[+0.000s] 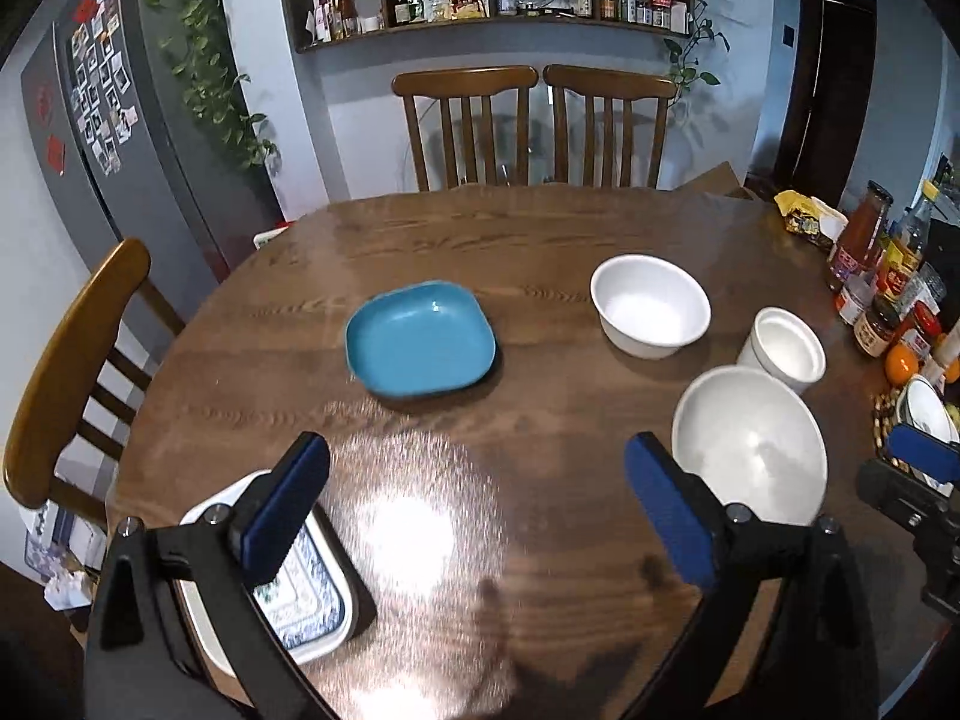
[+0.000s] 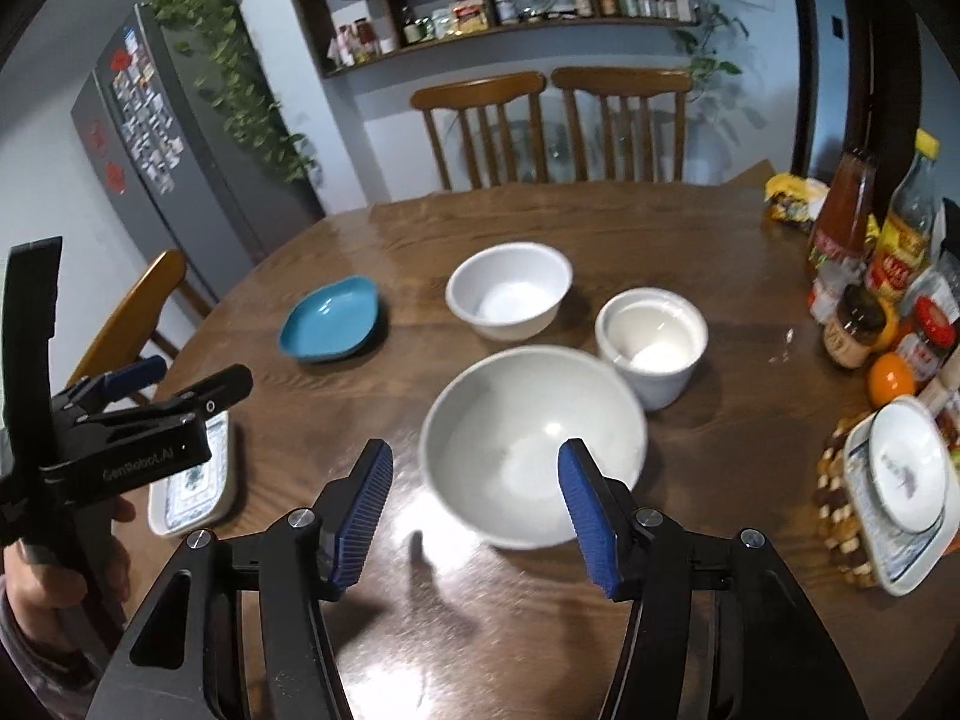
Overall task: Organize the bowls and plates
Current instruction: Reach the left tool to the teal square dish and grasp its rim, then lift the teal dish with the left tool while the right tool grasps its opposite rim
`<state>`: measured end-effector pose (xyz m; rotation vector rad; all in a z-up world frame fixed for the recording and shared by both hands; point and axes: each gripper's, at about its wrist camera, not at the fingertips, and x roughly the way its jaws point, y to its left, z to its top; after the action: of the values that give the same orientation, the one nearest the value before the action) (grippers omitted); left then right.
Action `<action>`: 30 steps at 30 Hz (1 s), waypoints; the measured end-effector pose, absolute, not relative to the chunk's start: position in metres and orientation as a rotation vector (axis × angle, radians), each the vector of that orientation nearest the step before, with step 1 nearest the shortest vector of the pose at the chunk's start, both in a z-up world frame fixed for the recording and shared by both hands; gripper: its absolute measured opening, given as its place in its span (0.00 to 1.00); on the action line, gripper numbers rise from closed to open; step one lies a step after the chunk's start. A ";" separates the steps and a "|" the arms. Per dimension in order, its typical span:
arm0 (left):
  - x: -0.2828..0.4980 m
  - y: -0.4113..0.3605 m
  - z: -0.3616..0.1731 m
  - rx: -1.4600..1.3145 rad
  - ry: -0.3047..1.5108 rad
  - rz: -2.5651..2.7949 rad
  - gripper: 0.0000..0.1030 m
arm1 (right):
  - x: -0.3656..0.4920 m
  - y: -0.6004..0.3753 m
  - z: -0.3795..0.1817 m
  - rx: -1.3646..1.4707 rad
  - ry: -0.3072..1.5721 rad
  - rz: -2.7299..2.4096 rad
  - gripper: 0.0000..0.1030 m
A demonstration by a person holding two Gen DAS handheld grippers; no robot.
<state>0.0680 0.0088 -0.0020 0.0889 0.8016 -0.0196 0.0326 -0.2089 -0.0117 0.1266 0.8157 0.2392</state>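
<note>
Since the big white bowl [image 2: 531, 444] looks glazed, slippery and breakable, my empty, spread right claw [image 2: 474, 501] should pinch its rim.

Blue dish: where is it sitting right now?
The blue dish sits alone left of centre on the table, left of the far white bowl.

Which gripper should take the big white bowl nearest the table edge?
Right. The right gripper is open, empty and faces the large round white bowl directly. The left gripper, open too, sits nearer the rectangular blue-patterned white plate.
</note>
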 end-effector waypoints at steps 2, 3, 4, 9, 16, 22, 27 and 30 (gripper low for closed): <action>0.081 0.007 -0.006 0.099 0.809 -0.008 0.96 | 0.036 -0.214 -0.012 0.135 0.814 0.232 0.58; 0.087 0.009 -0.009 0.099 0.815 -0.003 0.96 | 0.036 -0.215 -0.012 0.138 0.814 0.229 0.58; 0.095 0.011 -0.013 0.097 0.822 0.004 0.96 | 0.038 -0.215 -0.013 0.142 0.815 0.225 0.59; 0.139 0.039 -0.039 0.045 0.905 0.089 0.96 | 0.041 -0.216 -0.022 0.154 0.836 0.221 0.59; 0.207 0.109 -0.087 -0.160 1.071 0.225 0.94 | 0.047 -0.222 -0.037 0.177 0.874 0.197 0.59; 0.231 0.113 -0.106 -0.155 1.130 0.225 0.54 | 0.056 -0.224 -0.046 0.199 0.898 0.178 0.59; 0.237 0.118 -0.120 -0.189 1.174 0.202 0.24 | 0.060 -0.223 -0.052 0.209 0.914 0.181 0.59; 0.232 0.108 -0.118 -0.143 1.184 0.163 0.15 | 0.059 -0.221 -0.053 0.210 0.920 0.181 0.59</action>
<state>0.2322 0.1082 -0.1184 -0.1434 1.1842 0.1634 0.0594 -0.2209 -0.0531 0.2104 0.9201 0.1807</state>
